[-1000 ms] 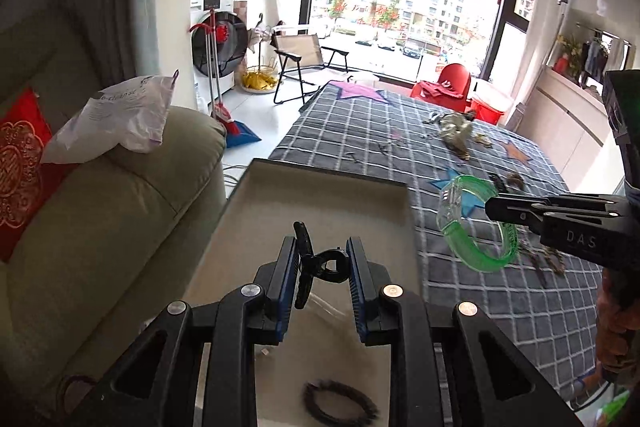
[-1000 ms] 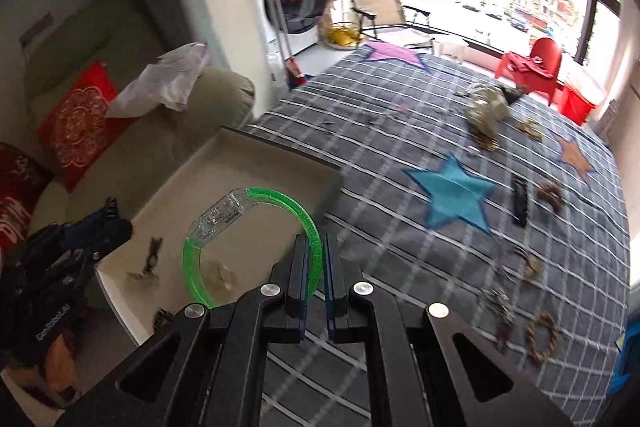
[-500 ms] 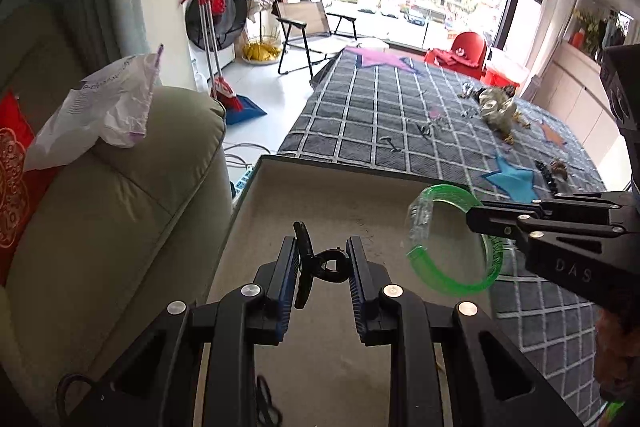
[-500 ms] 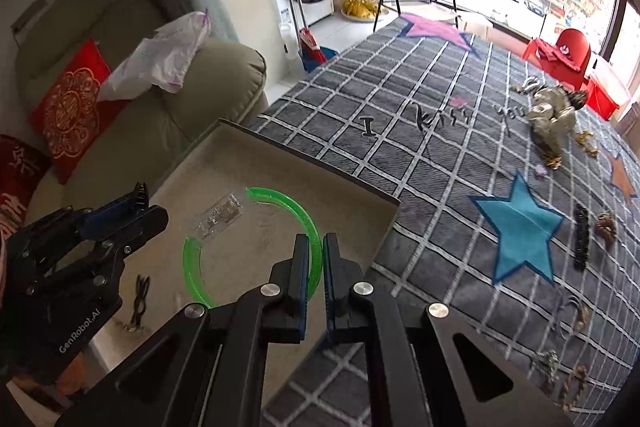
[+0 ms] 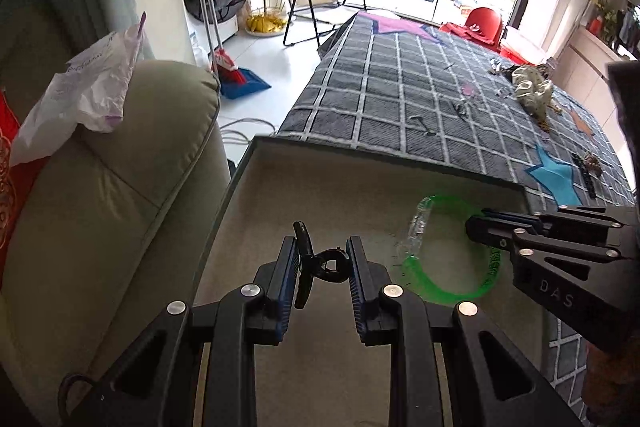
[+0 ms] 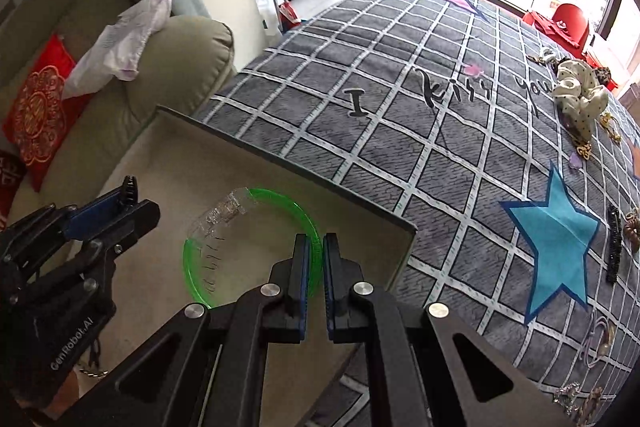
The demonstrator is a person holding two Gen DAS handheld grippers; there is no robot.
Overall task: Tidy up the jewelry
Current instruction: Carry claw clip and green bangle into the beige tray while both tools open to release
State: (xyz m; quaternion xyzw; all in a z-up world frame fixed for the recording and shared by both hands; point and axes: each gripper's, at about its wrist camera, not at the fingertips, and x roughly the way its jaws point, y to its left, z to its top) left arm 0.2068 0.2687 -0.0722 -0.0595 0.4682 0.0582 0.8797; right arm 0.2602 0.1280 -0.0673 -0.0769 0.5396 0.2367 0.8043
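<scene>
A shallow beige tray (image 5: 360, 195) (image 6: 256, 167) lies at the left edge of a grey checked table. In the left wrist view my left gripper (image 5: 322, 259) is shut on a small black hair clip (image 5: 316, 263), held over the tray's floor. From the right comes my right gripper (image 5: 476, 227) (image 6: 318, 247), shut on the rim of a green translucent bangle (image 5: 444, 259) (image 6: 240, 239) with a clear clasp. The bangle hangs low inside the tray. In the right wrist view the left gripper (image 6: 124, 203) is to the left of the bangle.
More jewelry and hair pieces lie on the checked cloth (image 6: 420, 131): a cream scrunchie (image 6: 580, 95), a black clip (image 6: 614, 243), chains at the lower right (image 6: 580, 395). A beige sofa (image 5: 120, 187) with a red cushion (image 6: 40, 107) borders the tray on the left.
Both grippers have come down and moved over the tray. The bangle, earlier above the cloth beside the tray, now hangs inside it. Both grips are unchanged.
</scene>
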